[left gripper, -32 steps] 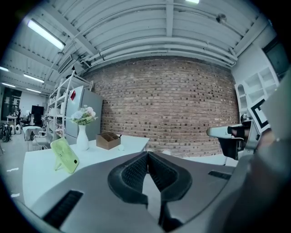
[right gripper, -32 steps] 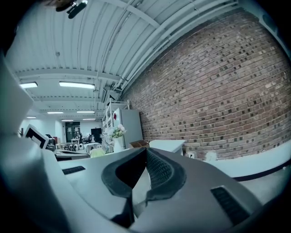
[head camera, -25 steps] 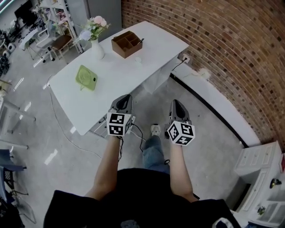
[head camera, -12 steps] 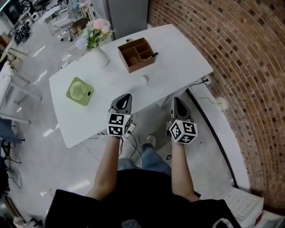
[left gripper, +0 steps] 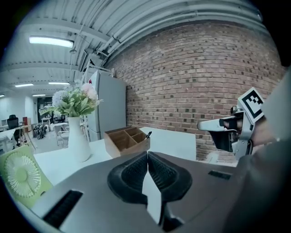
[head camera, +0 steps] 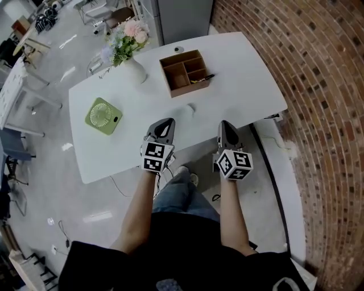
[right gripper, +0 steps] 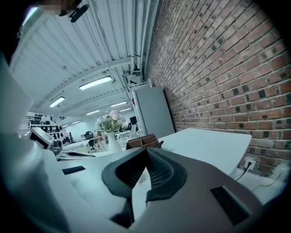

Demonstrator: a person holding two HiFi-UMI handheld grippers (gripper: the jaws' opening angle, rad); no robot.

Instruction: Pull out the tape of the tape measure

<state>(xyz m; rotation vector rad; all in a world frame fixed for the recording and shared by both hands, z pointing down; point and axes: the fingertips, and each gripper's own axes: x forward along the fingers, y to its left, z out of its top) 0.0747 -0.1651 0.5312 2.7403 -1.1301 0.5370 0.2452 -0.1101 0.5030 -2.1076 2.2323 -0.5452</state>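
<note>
A small white round object (head camera: 190,108), possibly the tape measure, lies on the white table (head camera: 244,79) near its front edge. It is too small to make out more. My left gripper (head camera: 165,123) hangs over the table's front edge, just left of and nearer than that object, jaws shut and empty. My right gripper (head camera: 226,124) is level with it to the right, also over the front edge, pads together with nothing between them. In the left gripper view the shut jaws (left gripper: 148,157) point across the table, with the right gripper (left gripper: 227,132) alongside.
On the table stand a wooden organiser box (head camera: 185,71) with a pen in it, a white vase of flowers (head camera: 132,67) and a green fan (head camera: 103,115). A brick wall (head camera: 324,113) runs along the right. A grey cabinet (head camera: 182,17) stands behind the table.
The person has walked up to the table. It has swung round to face me, and both grippers have moved from over the floor to its front edge. The jaws stayed shut.
</note>
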